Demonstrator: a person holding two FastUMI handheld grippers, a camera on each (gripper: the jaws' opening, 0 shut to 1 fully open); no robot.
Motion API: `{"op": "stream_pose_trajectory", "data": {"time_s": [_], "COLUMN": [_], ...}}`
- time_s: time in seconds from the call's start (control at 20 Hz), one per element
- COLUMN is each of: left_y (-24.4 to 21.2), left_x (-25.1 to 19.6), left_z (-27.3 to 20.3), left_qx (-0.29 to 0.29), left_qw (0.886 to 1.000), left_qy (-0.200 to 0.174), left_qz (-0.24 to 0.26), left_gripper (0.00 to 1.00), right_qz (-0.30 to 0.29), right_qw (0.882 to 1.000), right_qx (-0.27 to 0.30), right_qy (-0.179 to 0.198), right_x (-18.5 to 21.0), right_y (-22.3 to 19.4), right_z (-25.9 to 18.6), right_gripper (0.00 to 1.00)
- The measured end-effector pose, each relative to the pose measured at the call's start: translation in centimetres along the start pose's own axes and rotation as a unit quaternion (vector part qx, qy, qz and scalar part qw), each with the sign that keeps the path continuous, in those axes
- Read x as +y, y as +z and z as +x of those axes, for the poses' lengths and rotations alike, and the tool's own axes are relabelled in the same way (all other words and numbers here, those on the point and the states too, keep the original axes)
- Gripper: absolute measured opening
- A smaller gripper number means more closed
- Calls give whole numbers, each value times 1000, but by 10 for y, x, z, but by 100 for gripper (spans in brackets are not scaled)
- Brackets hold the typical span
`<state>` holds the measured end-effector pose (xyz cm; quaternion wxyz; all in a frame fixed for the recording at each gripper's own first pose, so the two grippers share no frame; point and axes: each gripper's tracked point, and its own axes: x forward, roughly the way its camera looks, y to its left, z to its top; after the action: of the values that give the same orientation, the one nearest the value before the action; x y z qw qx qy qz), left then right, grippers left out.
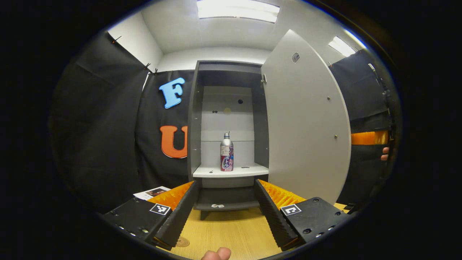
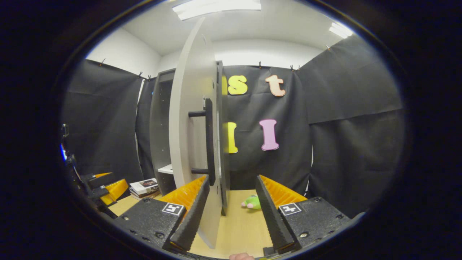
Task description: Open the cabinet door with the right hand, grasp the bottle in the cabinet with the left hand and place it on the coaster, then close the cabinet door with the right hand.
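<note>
The grey cabinet's pale flat door is standing wide open. A silver metal bottle with a red printed label is standing upright on the white middle shelf inside, well apart from the left tongs, which are gaping wide and holding nothing above the light wooden table. A round brown coaster is lying on the table beside the left finger. The right tongs are spread wide, straddling the door's edge below its black bar handle, gripping nothing. A small green plush toy is lying beyond.
</note>
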<state>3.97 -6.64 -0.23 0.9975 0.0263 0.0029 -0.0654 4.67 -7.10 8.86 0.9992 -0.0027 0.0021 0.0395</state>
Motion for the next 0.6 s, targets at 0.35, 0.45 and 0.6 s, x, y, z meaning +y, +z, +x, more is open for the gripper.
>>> {"op": "stream_pose_trajectory", "data": {"time_s": [0.35, 0.45, 0.6], "left_y": [25, 21, 9], "left_x": [-1, -1, 2], "left_z": [119, 156, 205], "left_qx": [-23, -26, -14], "left_qw": [1000, 1000, 1000], "left_qy": [-11, -11, -16], "left_qz": [7, 14, 19], "left_gripper": [95, 95, 95], "right_qz": [10, 11, 16], "right_qw": [1000, 1000, 1000], "right_qx": [11, 14, 17], "right_qy": [-14, -16, -10], "right_x": [-17, -20, -17], "right_y": [-10, -9, -13], "right_z": [7, 10, 10], "right_gripper": [84, 84, 84]}}
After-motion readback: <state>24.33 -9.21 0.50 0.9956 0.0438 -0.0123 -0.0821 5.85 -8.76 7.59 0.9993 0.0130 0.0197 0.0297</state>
